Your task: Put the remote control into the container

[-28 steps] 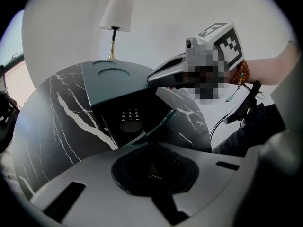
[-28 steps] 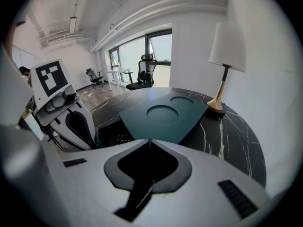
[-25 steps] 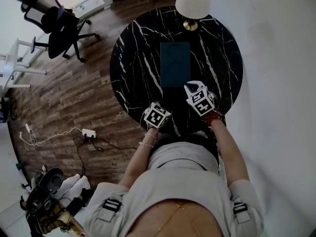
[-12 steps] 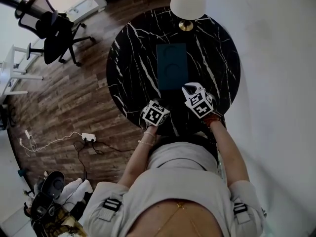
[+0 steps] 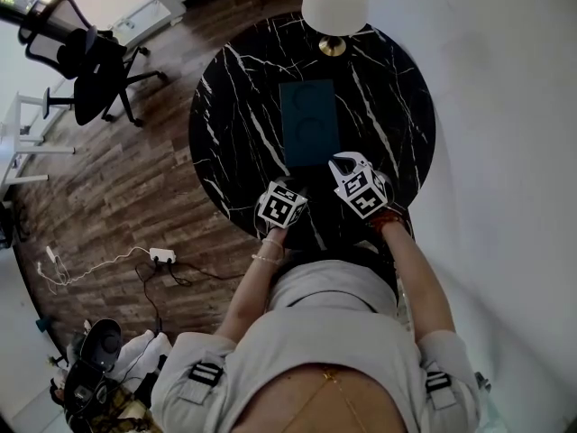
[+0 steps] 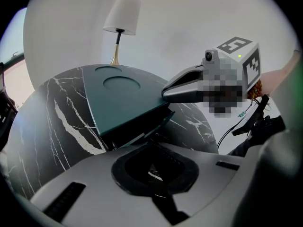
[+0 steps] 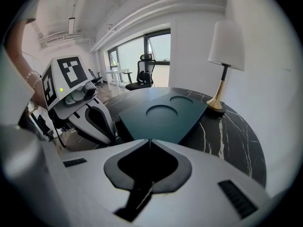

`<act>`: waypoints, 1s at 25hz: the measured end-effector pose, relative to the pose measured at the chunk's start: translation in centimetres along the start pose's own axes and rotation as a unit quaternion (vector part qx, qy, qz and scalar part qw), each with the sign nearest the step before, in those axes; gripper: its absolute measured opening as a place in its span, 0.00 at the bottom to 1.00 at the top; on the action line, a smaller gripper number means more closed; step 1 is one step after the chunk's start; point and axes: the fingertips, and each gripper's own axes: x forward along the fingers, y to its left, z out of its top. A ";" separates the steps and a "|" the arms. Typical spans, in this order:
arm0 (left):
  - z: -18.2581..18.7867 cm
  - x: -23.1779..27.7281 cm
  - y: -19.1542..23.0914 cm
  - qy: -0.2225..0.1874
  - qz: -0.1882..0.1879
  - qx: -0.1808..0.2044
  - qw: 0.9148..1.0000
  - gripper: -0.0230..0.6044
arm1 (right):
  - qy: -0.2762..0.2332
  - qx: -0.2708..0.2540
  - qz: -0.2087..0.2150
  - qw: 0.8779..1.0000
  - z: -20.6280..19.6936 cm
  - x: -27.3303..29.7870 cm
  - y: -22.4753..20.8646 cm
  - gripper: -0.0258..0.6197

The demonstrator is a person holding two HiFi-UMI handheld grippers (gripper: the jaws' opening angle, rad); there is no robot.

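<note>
A dark teal container [image 5: 309, 123] lies on the round black marble table [image 5: 234, 124]; its lid has two round recesses. No remote control shows in any view. My left gripper [image 5: 292, 188] is shut, its tips at the container's near left corner [image 6: 128, 112], where a dark gap shows under the lid. The tips of my left gripper [image 6: 147, 143] hold nothing. My right gripper [image 5: 343, 163] is shut and empty at the container's near right corner. In the right gripper view, the right gripper [image 7: 150, 140] points at the container's [image 7: 161, 115] near edge.
A table lamp [image 5: 334, 3] with a brass foot stands at the table's far edge, behind the container. An office chair [image 5: 95, 70] and a white desk [image 5: 18, 133] stand on the wooden floor to the left. A power strip and cables [image 5: 162, 257] lie on the floor.
My left gripper has edged closer to the container's near corner. The right gripper has kept its place. Both stay shut.
</note>
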 end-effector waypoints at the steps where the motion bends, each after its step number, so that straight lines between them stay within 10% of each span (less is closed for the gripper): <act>1: 0.2 0.0 0.1 -0.003 0.000 -0.004 1.000 0.05 | 0.000 0.000 0.000 1.000 0.0 0.0 0.0 0.06; 25: 1.5 1.2 1.4 -0.047 -0.002 -0.083 0.995 0.05 | -0.007 0.015 -0.001 1.000 -0.1 0.2 0.0 0.06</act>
